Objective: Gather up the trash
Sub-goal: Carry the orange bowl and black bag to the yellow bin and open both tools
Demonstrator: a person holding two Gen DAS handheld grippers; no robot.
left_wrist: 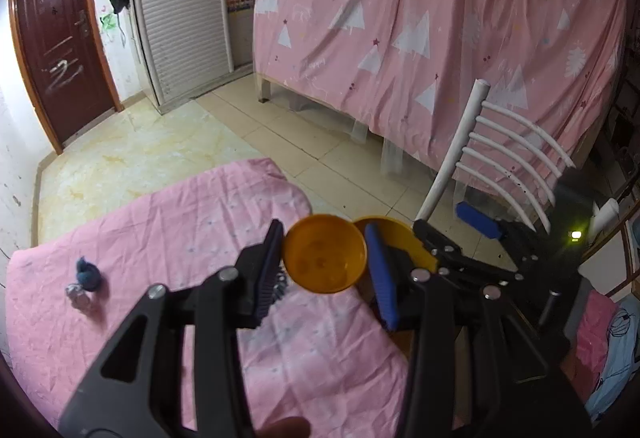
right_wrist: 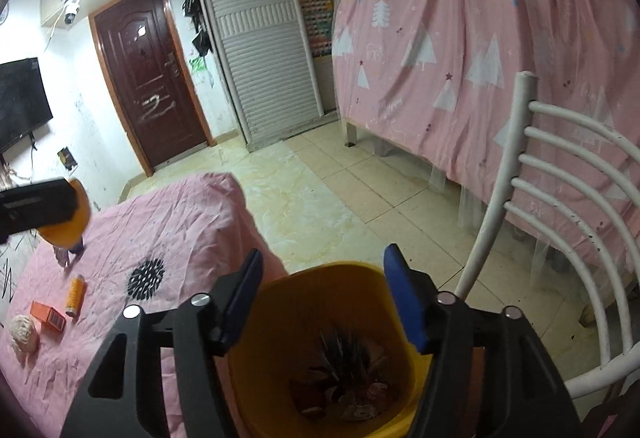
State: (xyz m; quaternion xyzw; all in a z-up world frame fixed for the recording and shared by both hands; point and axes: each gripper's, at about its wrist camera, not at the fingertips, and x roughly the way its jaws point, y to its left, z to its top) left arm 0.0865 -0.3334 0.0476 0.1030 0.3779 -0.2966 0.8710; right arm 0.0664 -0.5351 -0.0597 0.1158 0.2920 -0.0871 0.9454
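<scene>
My left gripper [left_wrist: 325, 258] is shut on a small orange cup [left_wrist: 325, 253] and holds it above the pink-covered table [left_wrist: 160, 238]; the cup also shows in the right wrist view [right_wrist: 66, 224]. My right gripper [right_wrist: 323, 296] is open above a yellow bin [right_wrist: 320, 302] that holds several scraps and a black spiky item [right_wrist: 344, 362]. The bin's rim shows behind the cup in the left wrist view [left_wrist: 390, 234], with the right gripper [left_wrist: 444, 234] over it. A blue crumpled scrap [left_wrist: 88, 273] and a silver wrapper [left_wrist: 76, 294] lie on the table.
On the table lie a black spiky ball [right_wrist: 146, 278], an orange tube [right_wrist: 75, 294], an orange box [right_wrist: 48, 316] and a pale wad [right_wrist: 23, 332]. A white slatted chair [right_wrist: 560, 198] stands right of the bin. A pink curtain [right_wrist: 480, 38] hangs behind.
</scene>
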